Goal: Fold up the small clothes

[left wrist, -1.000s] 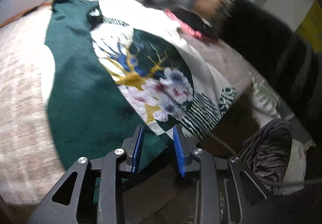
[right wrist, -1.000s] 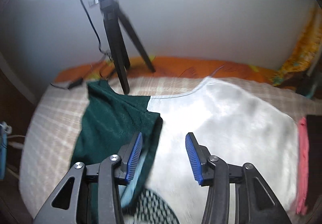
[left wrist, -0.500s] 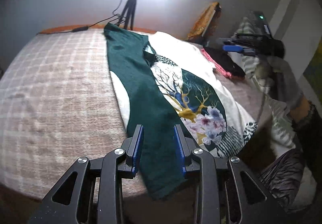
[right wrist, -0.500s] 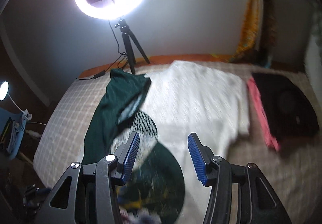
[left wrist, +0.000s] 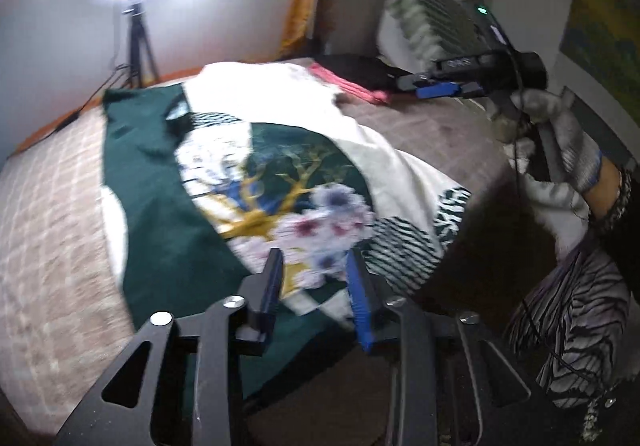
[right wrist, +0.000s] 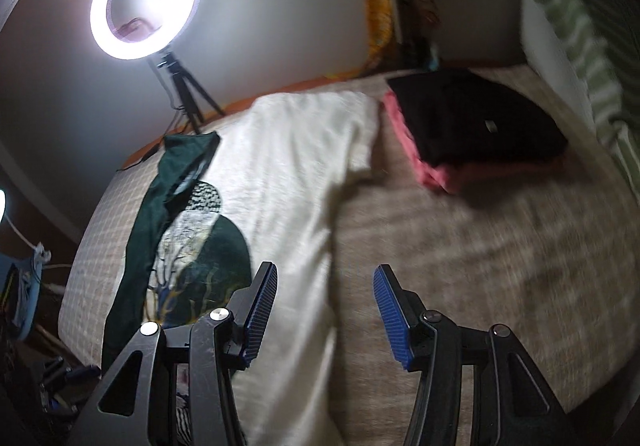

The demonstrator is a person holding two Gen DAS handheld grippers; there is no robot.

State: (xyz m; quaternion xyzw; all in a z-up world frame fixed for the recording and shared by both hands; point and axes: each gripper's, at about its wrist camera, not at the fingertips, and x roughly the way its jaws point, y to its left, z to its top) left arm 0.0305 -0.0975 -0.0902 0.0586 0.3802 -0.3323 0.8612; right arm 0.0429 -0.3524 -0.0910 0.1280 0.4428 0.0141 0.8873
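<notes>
A green and cream garment [left wrist: 256, 181] with a tree and flower print lies spread flat on the checked bed [left wrist: 48, 213], its near hem at the bed's front edge. It also shows in the right wrist view [right wrist: 288, 181]. My left gripper [left wrist: 316, 282] is open and empty, just above the near hem. My right gripper [right wrist: 324, 302] is open and empty, held above the garment's cream right side; it shows in the left wrist view [left wrist: 444, 89] held up at the right.
A folded black garment [right wrist: 472, 121] lies on a folded pink one [right wrist: 432, 173] at the bed's far right, next to a striped pillow [right wrist: 584, 29]. A ring light [right wrist: 144, 9] on a tripod stands behind the bed. Striped cloth [left wrist: 572, 326] hangs at the right.
My left gripper has swung right, from over the green side to the flowered hem. My right gripper has pulled back and turned right, with more of the bare bed and the folded pile in view.
</notes>
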